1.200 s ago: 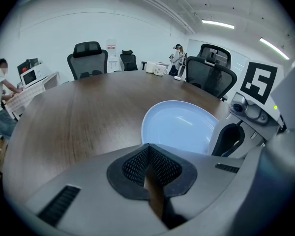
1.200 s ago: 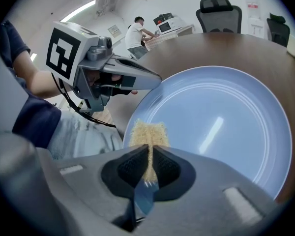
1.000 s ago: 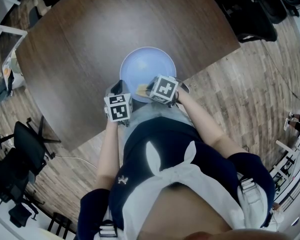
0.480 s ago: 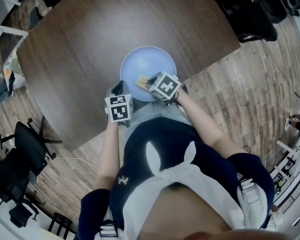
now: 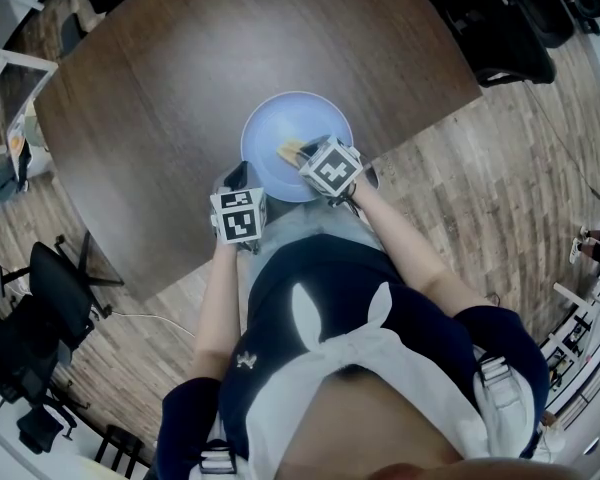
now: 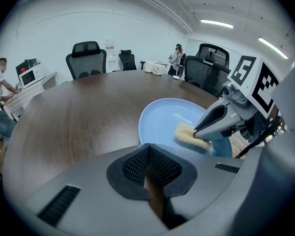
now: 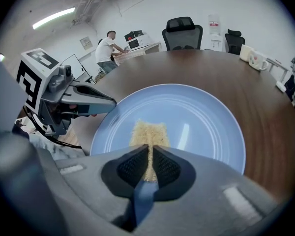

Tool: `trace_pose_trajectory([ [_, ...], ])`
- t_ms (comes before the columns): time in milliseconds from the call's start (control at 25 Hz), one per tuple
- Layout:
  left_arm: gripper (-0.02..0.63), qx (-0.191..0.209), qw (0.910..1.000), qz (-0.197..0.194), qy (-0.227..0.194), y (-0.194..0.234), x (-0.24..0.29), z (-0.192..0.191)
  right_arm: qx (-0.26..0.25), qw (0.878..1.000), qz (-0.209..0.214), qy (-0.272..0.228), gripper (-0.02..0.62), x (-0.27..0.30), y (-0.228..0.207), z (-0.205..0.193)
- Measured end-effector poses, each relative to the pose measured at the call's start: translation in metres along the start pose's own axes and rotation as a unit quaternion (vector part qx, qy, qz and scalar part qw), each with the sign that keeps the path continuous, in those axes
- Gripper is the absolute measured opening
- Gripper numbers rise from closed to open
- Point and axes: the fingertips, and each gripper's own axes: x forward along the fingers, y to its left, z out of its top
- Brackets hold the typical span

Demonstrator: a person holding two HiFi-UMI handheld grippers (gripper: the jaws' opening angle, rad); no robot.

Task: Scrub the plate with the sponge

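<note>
A light blue plate (image 5: 298, 118) lies on the round dark wood table (image 5: 180, 78) near its edge, close to the person. My right gripper (image 5: 307, 156) is shut on a yellow sponge (image 5: 291, 151) and holds it down on the plate's near half; in the right gripper view the sponge (image 7: 148, 133) sticks out past the jaws (image 7: 150, 154) onto the plate (image 7: 201, 117). My left gripper (image 5: 235, 178) is shut with nothing in it, just left of the plate's near rim. In the left gripper view the sponge (image 6: 189, 134) and the right gripper (image 6: 221, 122) are over the plate (image 6: 164, 117).
Black office chairs (image 7: 182, 32) stand round the table's far side, and white mugs (image 7: 250, 54) sit at its far right. A person (image 7: 107, 46) stands at a desk in the back. More chairs (image 5: 40, 313) are on the wood floor at left.
My right gripper has pushed the sponge a little farther away from the person across the plate. The left gripper has stayed in place.
</note>
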Motion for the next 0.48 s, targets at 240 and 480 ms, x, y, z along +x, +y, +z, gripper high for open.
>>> trace_pose_trajectory([
  [240,0.003,-0.008,0.9999,-0.009,0.005,-0.006,-0.001,0.002,0.011,0.999,-0.03,0.001,0.025,-0.003,-0.014,0.0],
  [480,0.003,-0.008,0.9999,-0.006,0.005,-0.007,-0.002,0.001,0.025,0.998,-0.052,-0.009,0.025,-0.008,-0.028,-0.001],
])
